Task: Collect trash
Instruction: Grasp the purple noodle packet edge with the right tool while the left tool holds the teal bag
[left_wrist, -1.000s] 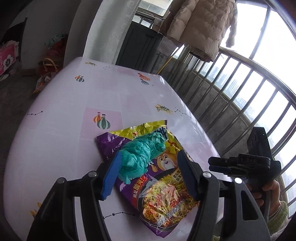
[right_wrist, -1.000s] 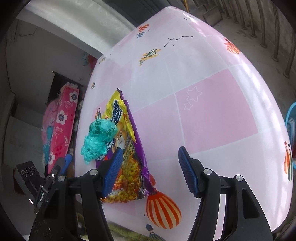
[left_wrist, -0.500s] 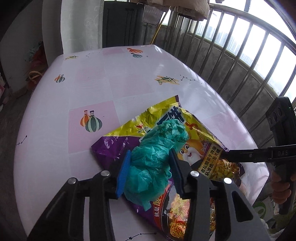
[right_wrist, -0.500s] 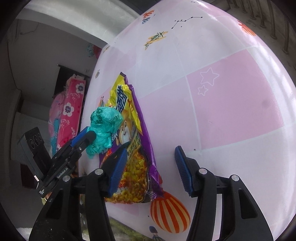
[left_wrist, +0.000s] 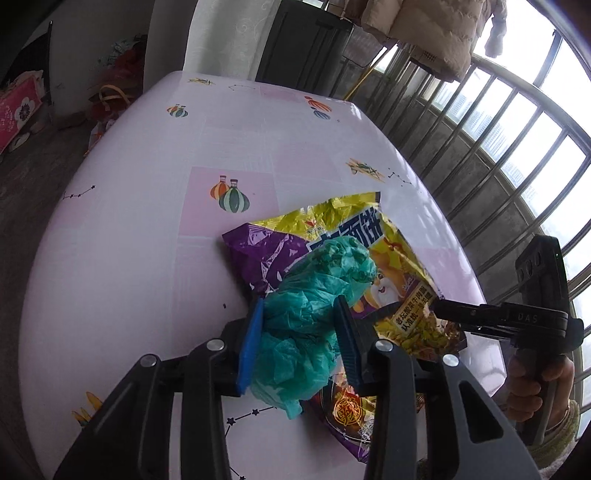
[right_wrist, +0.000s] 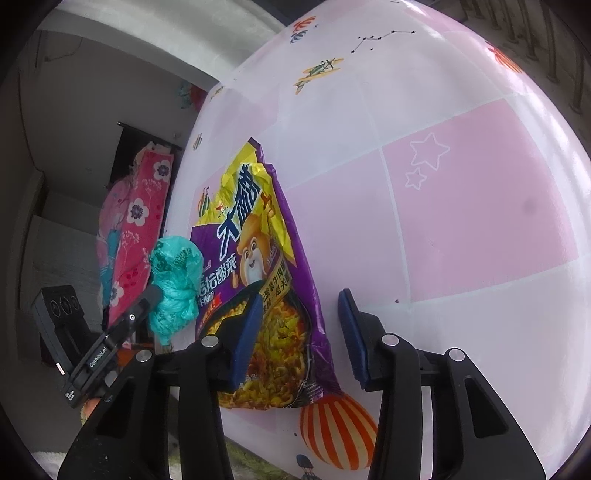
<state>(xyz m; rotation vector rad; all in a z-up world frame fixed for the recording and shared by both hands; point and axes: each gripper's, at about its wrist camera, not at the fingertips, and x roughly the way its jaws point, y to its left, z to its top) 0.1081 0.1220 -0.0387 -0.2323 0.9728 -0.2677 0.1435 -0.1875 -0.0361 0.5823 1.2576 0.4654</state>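
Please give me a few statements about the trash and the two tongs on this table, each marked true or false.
1. The left tongs are shut on the crumpled teal plastic bag. True.
2. The right tongs are clamped on the purple and yellow noodle wrapper. False: they are open, with the wrapper's lower end between the fingers.
3. The teal bag is over the noodle wrapper. True.
4. The wrapper lies on a bare wooden table. False: the table has a glossy pink and white cover with balloon prints.
5. The wrapper is rolled into a tight ball. False: it lies roughly flat.
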